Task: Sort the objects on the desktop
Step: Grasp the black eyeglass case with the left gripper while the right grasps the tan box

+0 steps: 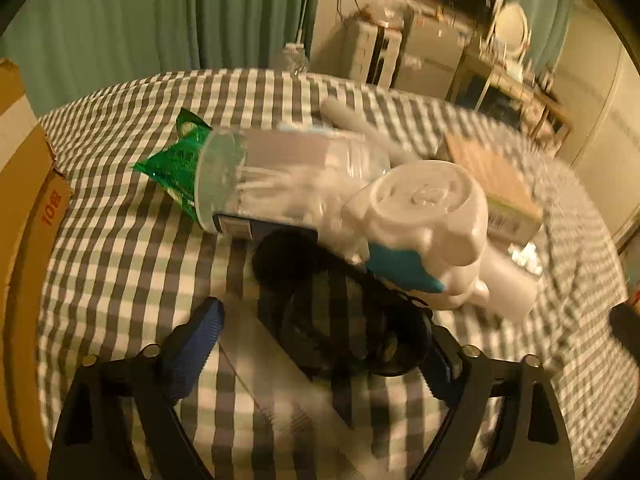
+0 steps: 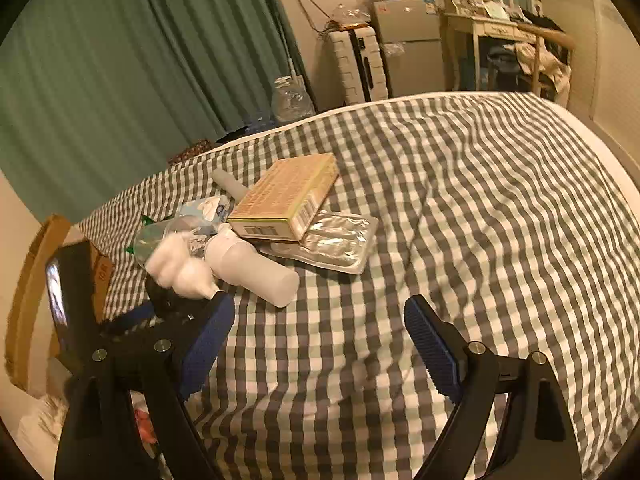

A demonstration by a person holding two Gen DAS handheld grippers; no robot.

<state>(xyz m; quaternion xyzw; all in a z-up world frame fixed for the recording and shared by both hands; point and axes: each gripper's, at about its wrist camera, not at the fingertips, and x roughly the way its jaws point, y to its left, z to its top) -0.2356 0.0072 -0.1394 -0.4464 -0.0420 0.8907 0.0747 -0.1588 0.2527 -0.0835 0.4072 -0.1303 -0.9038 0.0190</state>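
Left gripper (image 1: 320, 344) wide open, straddling the black corded item (image 1: 340, 312) dead ahead in the clutter pile on the checked cloth (image 2: 460, 208), right gripper (image 2: 320, 344) also wide open, empty (pile up-left, so left is nearer).

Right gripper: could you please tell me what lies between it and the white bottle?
Only bare checkered cloth lies between the right gripper and the white bottle, seen in the right wrist view.
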